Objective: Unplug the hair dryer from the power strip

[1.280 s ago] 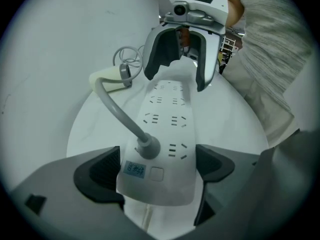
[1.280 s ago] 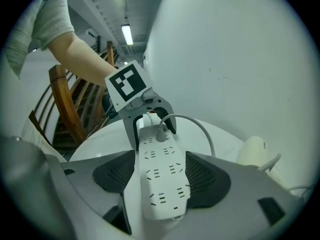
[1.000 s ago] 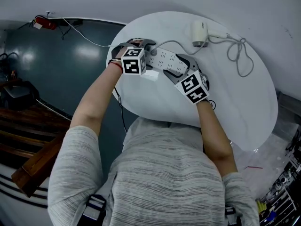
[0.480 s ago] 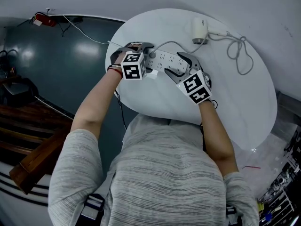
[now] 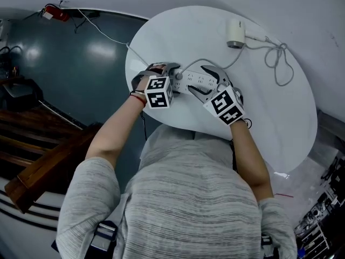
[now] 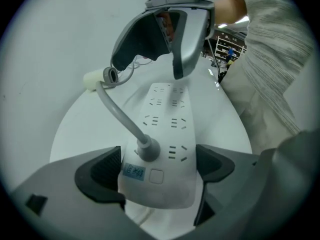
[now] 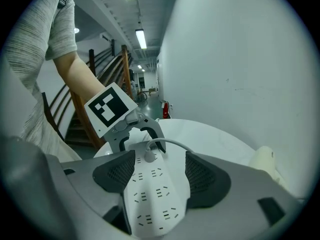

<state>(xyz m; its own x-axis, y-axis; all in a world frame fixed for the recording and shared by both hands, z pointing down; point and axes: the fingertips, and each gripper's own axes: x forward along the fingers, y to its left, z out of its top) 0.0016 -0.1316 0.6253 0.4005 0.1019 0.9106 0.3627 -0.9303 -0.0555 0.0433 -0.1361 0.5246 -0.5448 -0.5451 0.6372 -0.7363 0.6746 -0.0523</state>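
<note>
The plug (image 6: 148, 149) is sitting fully in the power strip (image 5: 195, 81) on the worktop (image 5: 280, 117), so the pulling-out is what is remaining. The left gripper (image 6: 157, 170) is clamping the strip's plug end. The right gripper (image 7: 160, 174) is hovering open-jawed over the far end (the hair dryer (image 5: 235, 33) is lying well apart).

Indoor work hall, lab or workshop sort; exact kind unclear.
- Bare white wall (image 7: 240, 59) at 12 o'clock behind round white table (image 5: 280, 117).
- Glossy dark teal floor (image 5: 70, 63) at 10 o'clock in head view, cable and red object (image 5: 54, 12) lying on it.
- Wooden stairs (image 5: 38, 166) at 8 o'clock.
- Right gripper view: ceiling tube lights (image 7: 140, 38) at 12 o'clock over long corridor (image 7: 145, 86), red fire extinguisher (image 7: 165, 110) by wall.
- Stocked metal shelves (image 6: 227, 46) at 2 o'clock in left gripper view.
</note>
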